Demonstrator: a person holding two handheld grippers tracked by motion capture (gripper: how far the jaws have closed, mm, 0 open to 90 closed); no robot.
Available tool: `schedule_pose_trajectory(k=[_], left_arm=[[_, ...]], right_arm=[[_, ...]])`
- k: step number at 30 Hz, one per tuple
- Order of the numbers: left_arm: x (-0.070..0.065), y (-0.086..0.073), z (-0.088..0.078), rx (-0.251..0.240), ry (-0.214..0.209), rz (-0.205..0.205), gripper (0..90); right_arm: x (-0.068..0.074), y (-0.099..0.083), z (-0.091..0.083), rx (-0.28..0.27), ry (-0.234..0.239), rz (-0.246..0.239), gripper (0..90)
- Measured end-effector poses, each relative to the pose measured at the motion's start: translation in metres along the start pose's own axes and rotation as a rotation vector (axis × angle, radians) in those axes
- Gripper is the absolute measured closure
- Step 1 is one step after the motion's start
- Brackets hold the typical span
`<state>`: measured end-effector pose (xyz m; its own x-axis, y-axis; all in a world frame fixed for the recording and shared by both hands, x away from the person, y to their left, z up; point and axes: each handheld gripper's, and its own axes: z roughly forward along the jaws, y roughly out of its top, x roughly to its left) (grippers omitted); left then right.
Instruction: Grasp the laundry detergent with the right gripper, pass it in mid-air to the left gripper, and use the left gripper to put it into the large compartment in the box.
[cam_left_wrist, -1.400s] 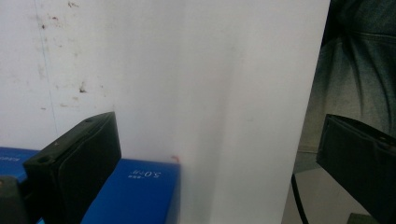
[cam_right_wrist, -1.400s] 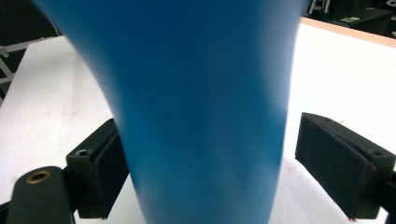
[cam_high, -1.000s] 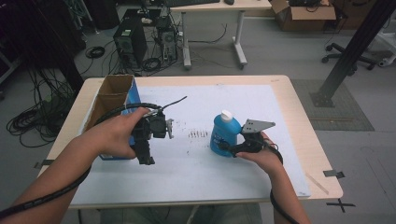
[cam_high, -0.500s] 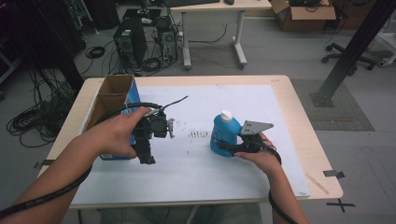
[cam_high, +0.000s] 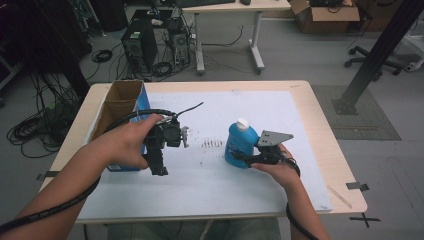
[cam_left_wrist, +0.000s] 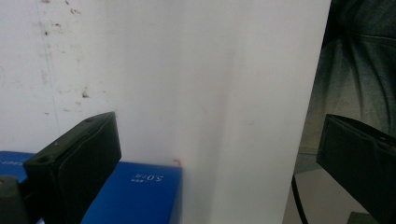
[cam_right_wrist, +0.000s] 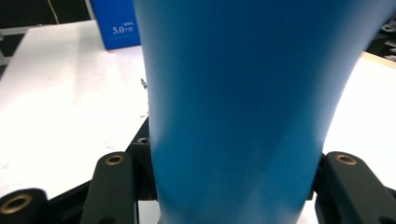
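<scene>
White paper covered the wooden table (cam_high: 320, 150), w/ computers and cables on the floor behind. At the right-centre of the paper stood the blue bottle (cam_high: 239, 145), upright, white cap on top. The right gripper (cam_high: 245, 159) had just been closing; its fingers (cam_right_wrist: 112, 186) pressed on both sides of the bottle's lower body. The left gripper (cam_high: 159, 167), near the blue cardboard box (cam_high: 120, 107), had its fingers wide apart, nothing btw them.
</scene>
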<state>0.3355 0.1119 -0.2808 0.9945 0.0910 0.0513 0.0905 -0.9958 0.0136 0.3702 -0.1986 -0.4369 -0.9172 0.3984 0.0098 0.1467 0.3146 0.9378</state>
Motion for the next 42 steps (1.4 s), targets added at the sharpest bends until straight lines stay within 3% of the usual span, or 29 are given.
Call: schedule_pose_trajectory(k=[6,17,28,42], left_arm=[[0.001,0.001,-0.002,0.002,-0.004,-0.001,0.2],[0.004,0.009,-0.009,-0.01,0.001,0.005,0.2],[0.004,0.017,-0.019,-0.018,-0.004,0.013,0.1],[0.0,0.029,-0.037,-0.026,-0.012,0.044,0.2]], right_arm=[[0.003,0.012,-0.004,-0.026,0.038,-0.018,44.7],[0.011,0.04,-0.022,0.011,0.126,-0.074,44.9],[0.019,0.046,-0.029,0.054,0.209,-0.125,45.1],[0.027,0.051,-0.024,0.042,0.289,-0.159,45.1]])
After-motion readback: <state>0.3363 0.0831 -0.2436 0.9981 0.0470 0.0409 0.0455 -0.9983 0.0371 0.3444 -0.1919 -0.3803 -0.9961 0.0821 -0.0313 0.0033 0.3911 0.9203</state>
